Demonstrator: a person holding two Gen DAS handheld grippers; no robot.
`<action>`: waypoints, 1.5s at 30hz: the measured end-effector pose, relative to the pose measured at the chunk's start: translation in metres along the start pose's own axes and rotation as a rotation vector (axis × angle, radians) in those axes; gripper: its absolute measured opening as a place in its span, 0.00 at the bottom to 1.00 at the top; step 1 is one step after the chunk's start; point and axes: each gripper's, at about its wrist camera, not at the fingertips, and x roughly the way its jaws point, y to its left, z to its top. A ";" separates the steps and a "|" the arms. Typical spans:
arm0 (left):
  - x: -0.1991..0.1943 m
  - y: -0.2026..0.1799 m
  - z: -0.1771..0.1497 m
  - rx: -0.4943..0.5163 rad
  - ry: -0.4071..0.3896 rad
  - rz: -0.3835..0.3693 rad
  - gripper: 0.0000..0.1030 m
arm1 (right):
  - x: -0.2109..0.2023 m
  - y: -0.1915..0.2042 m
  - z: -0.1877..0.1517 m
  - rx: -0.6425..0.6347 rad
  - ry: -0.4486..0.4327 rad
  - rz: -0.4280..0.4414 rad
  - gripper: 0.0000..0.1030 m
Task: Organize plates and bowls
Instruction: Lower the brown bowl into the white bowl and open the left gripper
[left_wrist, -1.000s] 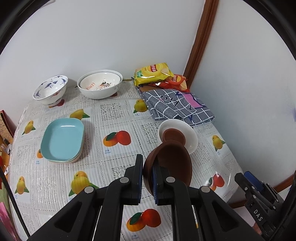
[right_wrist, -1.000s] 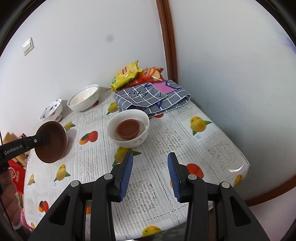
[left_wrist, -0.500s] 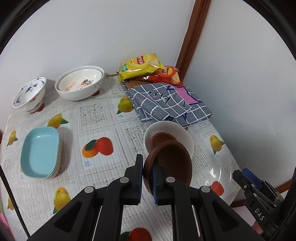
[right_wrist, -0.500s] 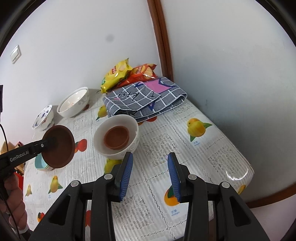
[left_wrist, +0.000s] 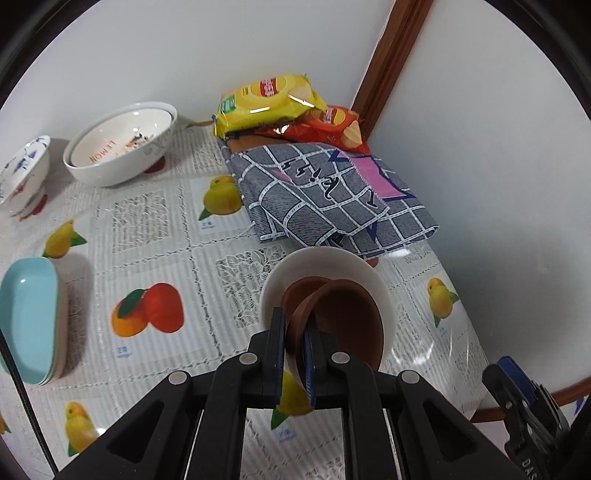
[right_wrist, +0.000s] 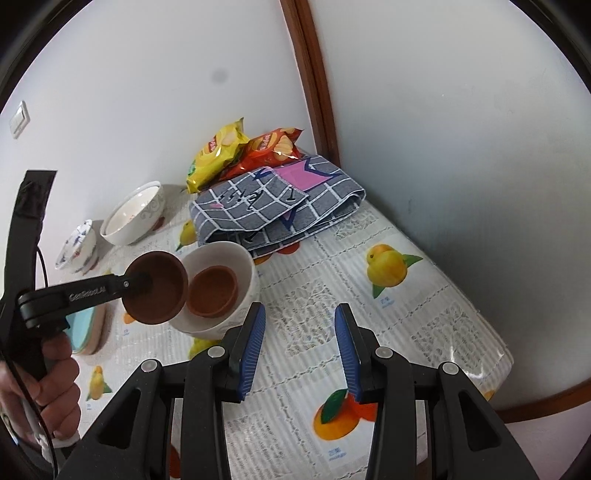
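My left gripper (left_wrist: 295, 334) is shut on the rim of a brown bowl (left_wrist: 347, 325), holding it tilted just above the near edge of a white bowl (left_wrist: 325, 262). The white bowl holds a second brown bowl (right_wrist: 212, 291). In the right wrist view the held brown bowl (right_wrist: 157, 293) hangs at the white bowl's (right_wrist: 242, 273) left rim. My right gripper (right_wrist: 300, 345) is open and empty, above the table just in front of the white bowl.
A large white bowl (left_wrist: 122, 155) and a blue-patterned bowl (left_wrist: 22, 177) stand at the back left. Stacked light-blue dishes (left_wrist: 27, 317) lie at the left. A folded grey checked cloth (left_wrist: 325, 195) and chip bags (left_wrist: 273, 99) fill the back corner. The table edge (right_wrist: 498, 354) is at the right.
My left gripper has carried the brown bowl forward and right, from beside the white bowl to over its rim. The right gripper has stayed open and moved closer to the white bowl.
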 end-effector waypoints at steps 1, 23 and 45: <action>0.002 0.000 0.001 -0.002 0.002 -0.002 0.09 | 0.002 0.000 0.000 -0.004 -0.001 -0.007 0.38; 0.050 0.005 0.012 -0.060 0.059 -0.011 0.09 | 0.037 -0.009 -0.002 0.000 0.062 -0.019 0.38; 0.064 0.006 0.012 -0.090 0.071 -0.049 0.10 | 0.047 -0.011 -0.006 -0.003 0.092 -0.019 0.38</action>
